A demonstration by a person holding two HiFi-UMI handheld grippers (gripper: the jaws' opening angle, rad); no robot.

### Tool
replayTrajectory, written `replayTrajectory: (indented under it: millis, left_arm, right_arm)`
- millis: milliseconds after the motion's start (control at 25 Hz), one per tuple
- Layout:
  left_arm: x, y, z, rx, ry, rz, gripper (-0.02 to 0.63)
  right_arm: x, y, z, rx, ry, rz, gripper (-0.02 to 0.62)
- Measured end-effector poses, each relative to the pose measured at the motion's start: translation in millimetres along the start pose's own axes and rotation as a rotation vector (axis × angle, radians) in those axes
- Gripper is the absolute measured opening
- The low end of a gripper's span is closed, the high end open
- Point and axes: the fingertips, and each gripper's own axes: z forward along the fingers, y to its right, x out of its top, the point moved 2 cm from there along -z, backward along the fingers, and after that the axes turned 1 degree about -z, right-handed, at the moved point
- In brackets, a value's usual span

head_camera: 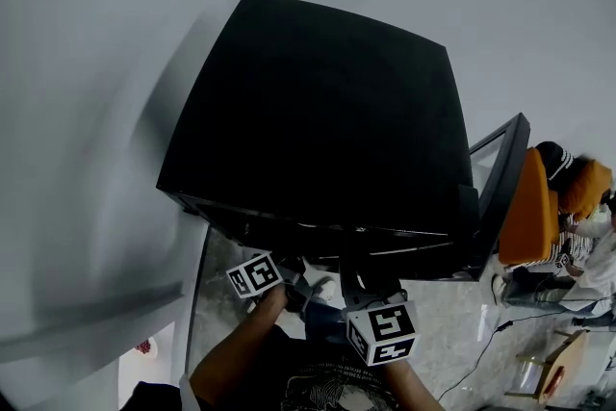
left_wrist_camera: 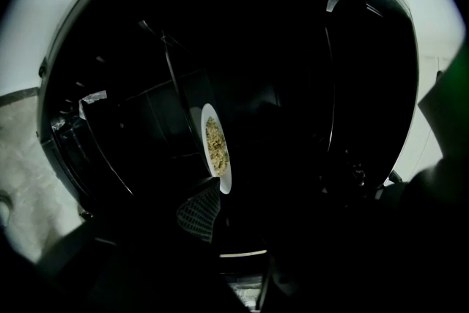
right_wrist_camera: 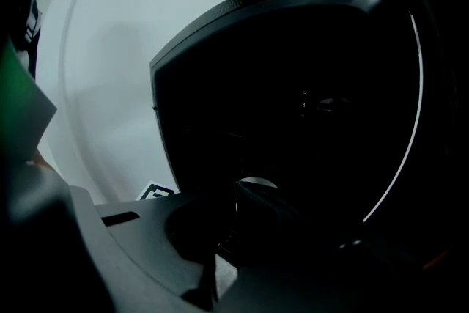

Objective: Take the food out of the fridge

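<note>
While fridge door (head_camera: 500, 188) sits open, L gripper (left_wrist_camera: 231, 220) released near food plate (left_wrist_camera: 222, 178), R gripper (right_wrist_camera: 236, 220) unclear.

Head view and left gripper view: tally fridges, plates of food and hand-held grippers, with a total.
Black fridge: 1
Plate of food: 1
Hand-held grippers, left and right: 2
Total: 4

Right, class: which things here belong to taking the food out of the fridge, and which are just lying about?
Part of the job:
- black fridge
- its open door
- white plate of grainy food inside

Just lying about:
- orange chair
- cable on the floor
</note>
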Motion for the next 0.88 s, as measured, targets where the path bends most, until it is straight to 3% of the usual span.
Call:
replayTrajectory:
  millis: [320,880]
  left_arm:
    - [5,-12,14,0.009,0.042,-0.078,0.097]
    - [14,-18,33,0.065,0.055,-0.118,0.094]
  right_arm:
    - [-4,4,6,0.021,-0.026,-0.008,0.021]
    - [-4,10,11,0.025,-0.039,-0.021,0.021]
